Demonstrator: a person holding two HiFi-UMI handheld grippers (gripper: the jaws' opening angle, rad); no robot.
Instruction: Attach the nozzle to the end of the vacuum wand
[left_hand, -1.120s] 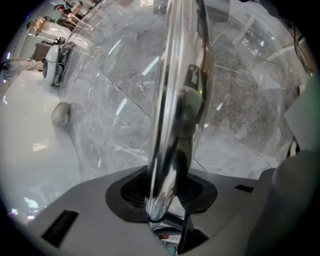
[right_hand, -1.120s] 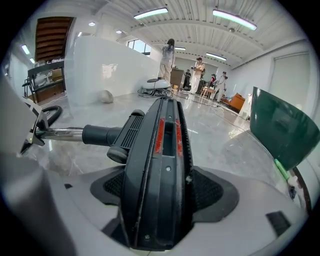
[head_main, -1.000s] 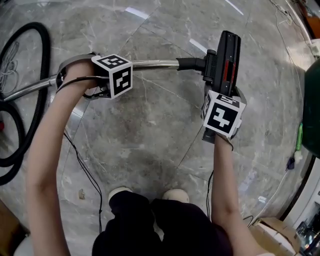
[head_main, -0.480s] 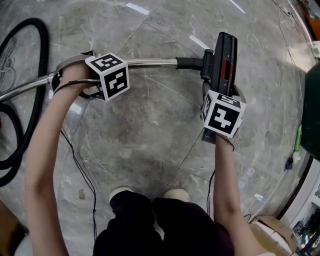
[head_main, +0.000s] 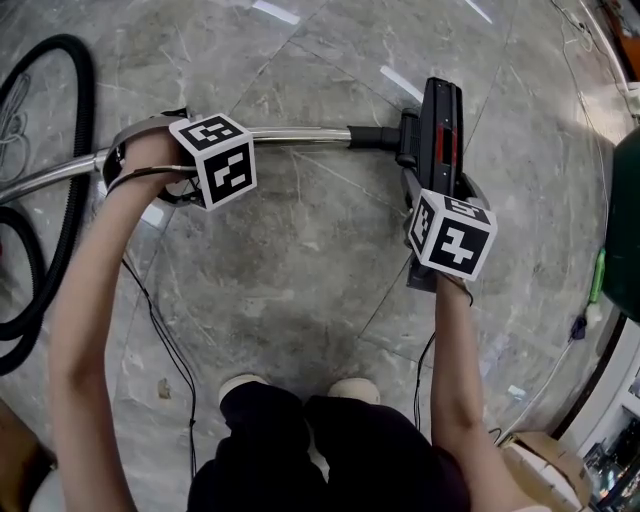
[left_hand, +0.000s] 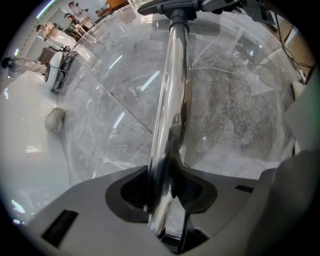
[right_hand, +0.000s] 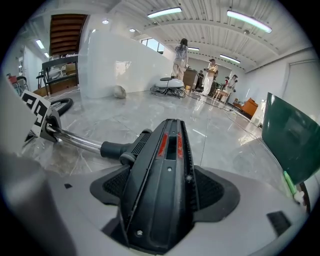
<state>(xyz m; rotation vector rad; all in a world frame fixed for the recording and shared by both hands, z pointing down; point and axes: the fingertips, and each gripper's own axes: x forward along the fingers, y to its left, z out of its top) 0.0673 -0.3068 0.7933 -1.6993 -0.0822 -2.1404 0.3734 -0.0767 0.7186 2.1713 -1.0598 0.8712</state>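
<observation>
A chrome vacuum wand (head_main: 300, 131) runs across the head view from the left to a black floor nozzle (head_main: 441, 130) with red strips. The nozzle's neck sits on the wand's end. My left gripper (head_main: 172, 150) is shut on the wand; in the left gripper view the chrome wand (left_hand: 170, 100) passes between the pads (left_hand: 167, 195) up to the nozzle (left_hand: 175, 6). My right gripper (head_main: 440, 190) is shut on the nozzle's body; the nozzle (right_hand: 165, 170) fills the space between its jaws (right_hand: 165, 197), and the wand (right_hand: 80, 141) leaves to the left.
A black hose (head_main: 75, 150) loops on the marble floor at the left. A dark green object (head_main: 625, 220) stands at the right edge, and cardboard boxes (head_main: 545, 470) lie at the bottom right. Thin cables trail beside the person's feet (head_main: 300, 390). People stand far off (right_hand: 210, 72).
The nozzle and my right gripper have sunk a little and drifted slightly left in the head view. My left gripper has tilted slightly on the wand. Both grips are unchanged.
</observation>
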